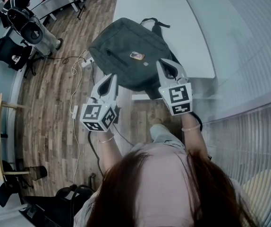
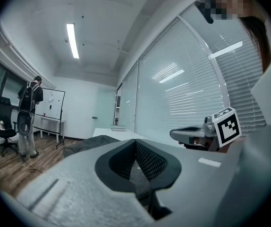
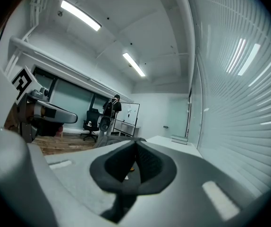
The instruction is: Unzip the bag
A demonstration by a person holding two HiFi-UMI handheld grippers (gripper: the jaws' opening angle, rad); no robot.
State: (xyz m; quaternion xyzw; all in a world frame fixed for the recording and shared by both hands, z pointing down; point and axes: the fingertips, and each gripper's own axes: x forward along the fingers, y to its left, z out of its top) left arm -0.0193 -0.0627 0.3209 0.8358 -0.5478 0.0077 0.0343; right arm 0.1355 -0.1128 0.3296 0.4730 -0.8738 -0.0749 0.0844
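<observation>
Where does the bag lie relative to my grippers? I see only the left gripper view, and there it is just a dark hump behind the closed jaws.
Observer: In the head view the bag lies on the white table, just ahead of the left gripper and the right gripper.
Operator: Does the right gripper hold anything?
Observer: No. The right gripper view shows its jaws together with nothing between them.
Operator: Is there a mark on the bag to guide me?
Observer: A small orange label sits on top, and a dark line, likely a zipper, runs to its left.
</observation>
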